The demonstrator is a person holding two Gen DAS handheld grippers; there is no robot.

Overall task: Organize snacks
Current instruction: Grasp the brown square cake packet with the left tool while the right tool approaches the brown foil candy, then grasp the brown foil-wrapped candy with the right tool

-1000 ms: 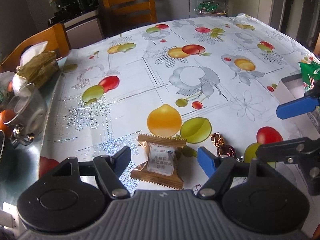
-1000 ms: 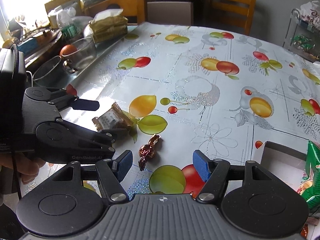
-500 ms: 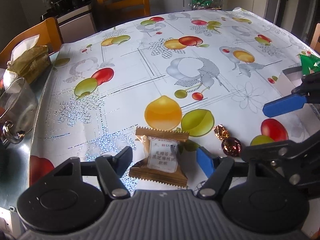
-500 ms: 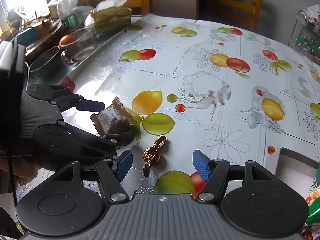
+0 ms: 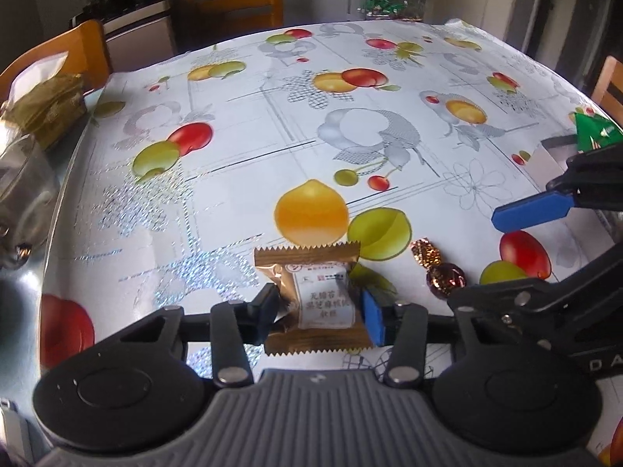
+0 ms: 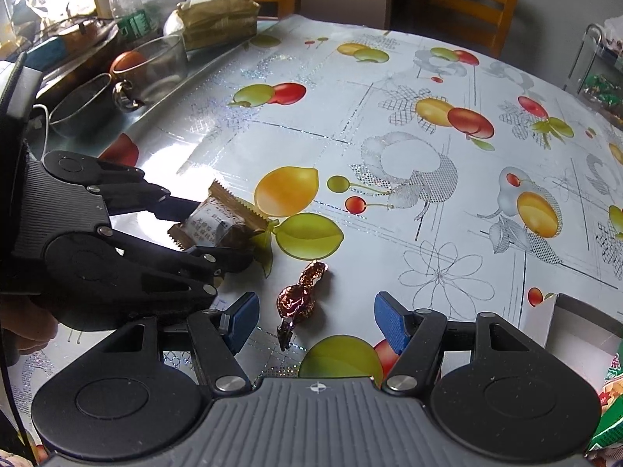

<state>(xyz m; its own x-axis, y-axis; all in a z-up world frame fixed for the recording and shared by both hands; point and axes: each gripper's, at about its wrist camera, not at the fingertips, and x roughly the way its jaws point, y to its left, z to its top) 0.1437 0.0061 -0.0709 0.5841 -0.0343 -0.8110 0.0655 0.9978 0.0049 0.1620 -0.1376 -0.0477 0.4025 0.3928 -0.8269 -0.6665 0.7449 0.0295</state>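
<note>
I'm closing the left claw [image 5: 317, 311] on the brown packet [image 5: 317, 297] while the spread right claw [image 6: 315, 321] is straddling the twist-wrapped candy [image 6: 300, 297], its long axis running near-to-far.

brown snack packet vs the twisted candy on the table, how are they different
The brown snack packet is flat and rectangular with zigzag ends and a white label; the twisted candy is a small shiny foil lump with twisted ends, no label. The packet sits between the closing jaws of the left gripper, its pads at the packet's sides; the candy lies untouched on the tablecloth in front of the wide-open right gripper. Both wrappers are brownish.
</note>
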